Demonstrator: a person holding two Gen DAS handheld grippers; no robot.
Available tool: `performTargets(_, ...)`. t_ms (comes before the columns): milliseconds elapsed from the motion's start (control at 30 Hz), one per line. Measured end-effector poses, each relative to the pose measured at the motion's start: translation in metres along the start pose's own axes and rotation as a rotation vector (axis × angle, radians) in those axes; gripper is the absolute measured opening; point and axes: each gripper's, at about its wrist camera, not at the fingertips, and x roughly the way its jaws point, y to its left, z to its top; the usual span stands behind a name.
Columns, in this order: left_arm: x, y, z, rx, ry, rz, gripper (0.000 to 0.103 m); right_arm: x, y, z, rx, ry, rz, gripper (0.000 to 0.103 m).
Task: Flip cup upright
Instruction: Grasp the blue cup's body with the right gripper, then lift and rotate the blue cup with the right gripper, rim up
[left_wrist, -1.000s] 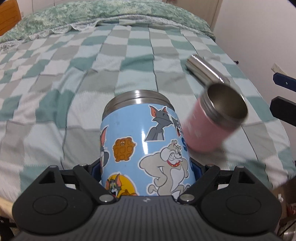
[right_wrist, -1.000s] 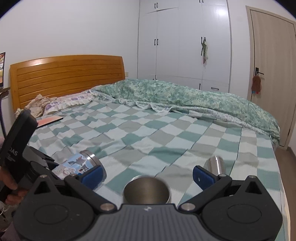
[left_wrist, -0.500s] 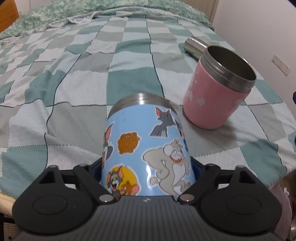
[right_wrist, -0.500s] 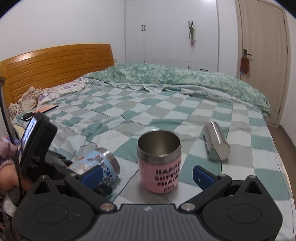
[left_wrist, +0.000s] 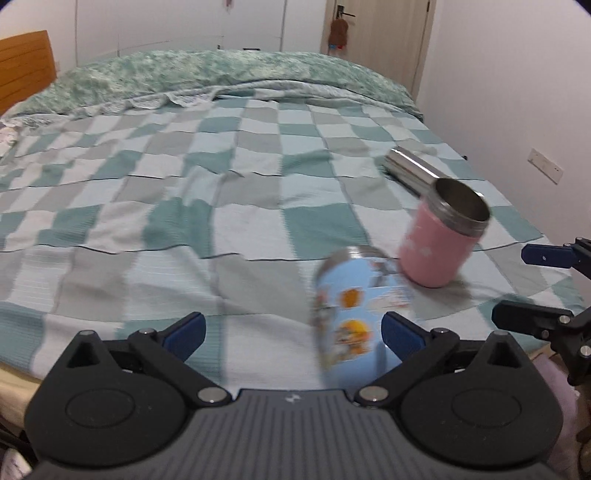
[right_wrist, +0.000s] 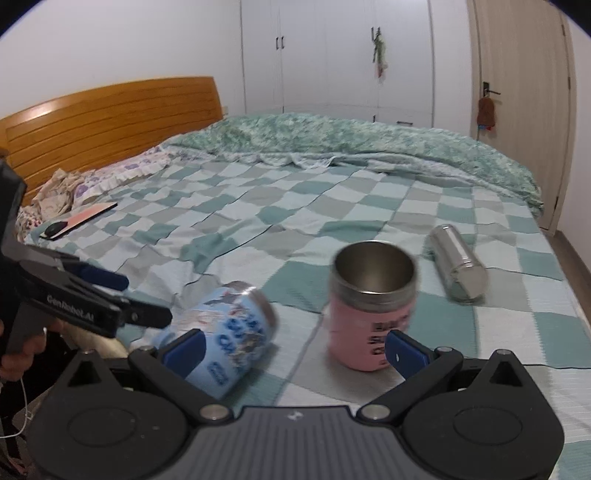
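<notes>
Both your left tongs (left_wrist: 291, 328) and right tongs (right_wrist: 295, 345) are spread, gripping nothing. Just left of the upright pink cup (right_wrist: 371, 306), the cartoon-print cup (right_wrist: 231, 332) seems to lie tilted; on soft bedding (right_wrist: 258, 221) it may roll off.

The pink cup (right_wrist: 371, 317) is showing a steel-grey rim and dark lettering; the light blue cup (right_wrist: 229, 336) is wearing cartoon stickers (blurred). The bedspread (left_wrist: 221, 177) is chequered — teal, grey, pale mint — beside a plain silver tumbler (right_wrist: 458, 264).
</notes>
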Motion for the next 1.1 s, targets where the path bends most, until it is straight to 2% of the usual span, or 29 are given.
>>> performTargets(133, 0.003, 0.021, -0.005, 0.024, -0.014, 0.015, 0.103, 0.022, 0.022, 0.009, 0.015, 0.061, -0.005, 0.103)
performTargets(367, 0.010, 0.036, -0.019, 0.165, -0.106, 0.010, 0.103, 0.062, 0.052, 0.030, 0.063, 0.182, -0.033, 0.103)
performTargets(467, 0.018, 0.046, -0.021, 0.163, -0.104, -0.014, 0.103, 0.080, 0.060, 0.038, 0.105, 0.234, -0.066, 0.103)
performTargets(600, 0.029, 0.059, -0.025, 0.176, -0.106, -0.008, 0.103, 0.103, 0.067, 0.043, 0.159, 0.299, -0.073, 0.103)
performTargets(667, 0.034, 0.066, -0.026, 0.171, -0.105, -0.012, 0.103, 0.115, 0.071, 0.044, 0.166, 0.327, -0.118, 0.103)
performTargets(833, 0.044, 0.080, -0.024, 0.138, -0.101, -0.023, 0.103, 0.151, 0.066, 0.047, 0.245, 0.455, -0.165, 0.103)
performTargets(1000, 0.044, 0.086, -0.025, 0.124, -0.112, -0.037, 0.103, 0.179, 0.068, 0.054, 0.207, 0.519, -0.236, 0.103)
performTargets(1100, 0.043, 0.089, -0.026, 0.113, -0.116, -0.040, 0.103, 0.190, 0.062, 0.057, 0.246, 0.572, -0.222, 0.098)
